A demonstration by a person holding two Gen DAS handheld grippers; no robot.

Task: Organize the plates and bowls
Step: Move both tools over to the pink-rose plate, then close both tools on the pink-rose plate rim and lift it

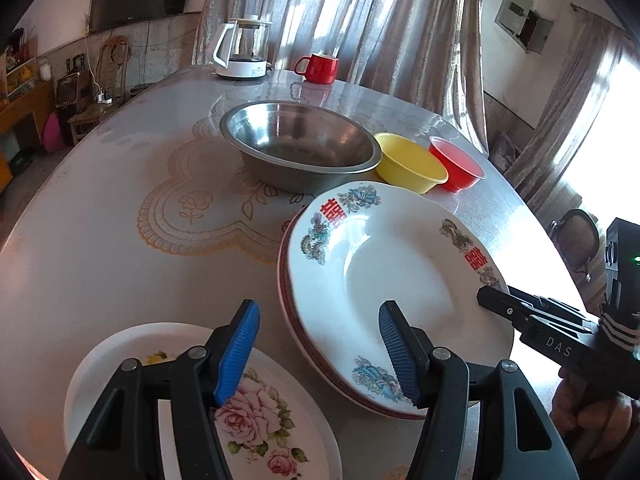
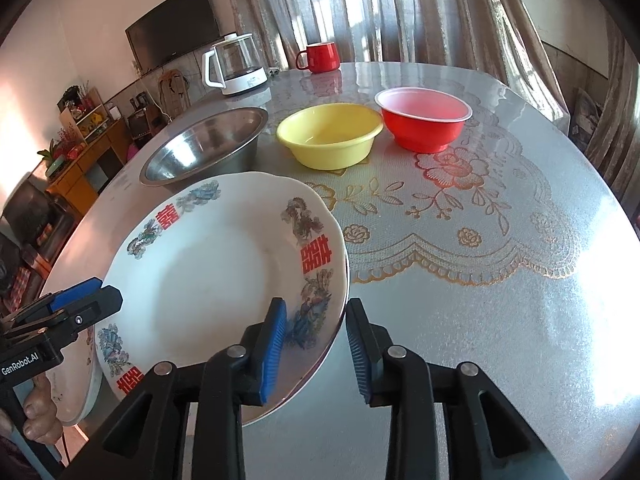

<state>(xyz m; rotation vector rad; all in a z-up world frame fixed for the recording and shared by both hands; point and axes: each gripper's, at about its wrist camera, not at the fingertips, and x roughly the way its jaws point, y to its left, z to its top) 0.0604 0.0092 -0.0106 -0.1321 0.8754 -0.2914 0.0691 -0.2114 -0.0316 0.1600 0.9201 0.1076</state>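
Hand-held gripper [image 1: 318, 354] over rose plate [image 1: 256, 412]

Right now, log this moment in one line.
left gripper: open, empty | right gripper: open, astride dragon plate rim | dragon plate: atop red-rimmed plate

A round table [image 2: 500, 240] with a glossy lace-pattern cover stands before pale floor-length curtains [image 1: 360, 20] lit by strong daylight, with a dark television [image 2: 172, 36] mounted on the light wall and a wooden cabinet [image 2: 84, 160] along the left side.
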